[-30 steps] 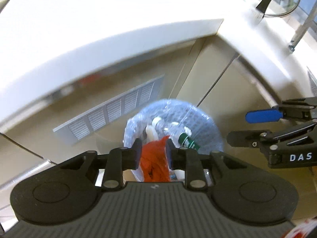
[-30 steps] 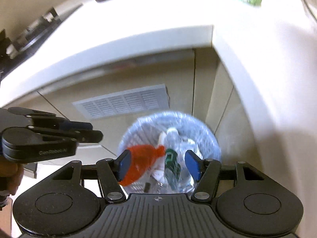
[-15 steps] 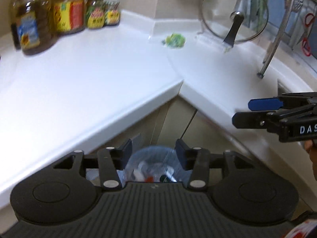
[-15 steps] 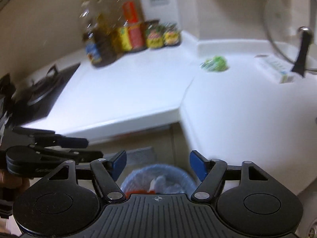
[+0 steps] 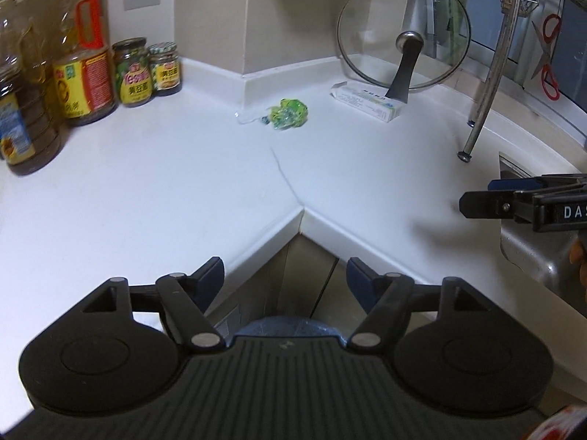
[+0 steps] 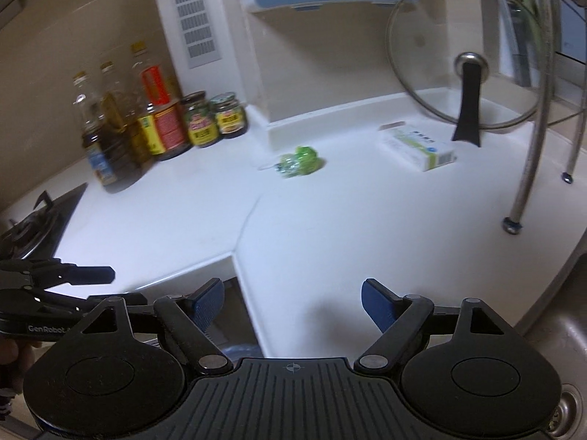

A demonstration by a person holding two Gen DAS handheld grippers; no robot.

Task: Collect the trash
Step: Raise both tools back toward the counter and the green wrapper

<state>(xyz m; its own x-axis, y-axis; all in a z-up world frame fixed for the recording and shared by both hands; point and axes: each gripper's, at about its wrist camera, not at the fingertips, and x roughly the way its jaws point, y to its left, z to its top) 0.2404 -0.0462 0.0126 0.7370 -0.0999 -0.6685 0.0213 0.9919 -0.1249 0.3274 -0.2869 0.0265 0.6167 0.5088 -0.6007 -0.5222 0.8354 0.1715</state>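
Note:
A crumpled green wrapper (image 5: 288,113) lies on the white counter (image 5: 165,183) near the back corner; it also shows in the right wrist view (image 6: 301,161). A white and green box (image 5: 365,102) lies under the glass lid; it also shows in the right wrist view (image 6: 418,148). My left gripper (image 5: 285,280) is open and empty, above the counter's inner corner. My right gripper (image 6: 292,302) is open and empty over the counter edge. A blue-lined trash bin (image 5: 290,326) peeks out below the counter.
Oil bottles and jars (image 5: 84,77) stand at the back left. A glass pot lid (image 5: 403,36) leans at the back right beside a metal rack leg (image 5: 477,124). A sink (image 6: 550,330) is at the right, a gas stove (image 6: 33,227) at the left.
Both grippers have lifted from over the trash bin to counter height. The left gripper let go of the orange wrapper into the bin and opened wider.

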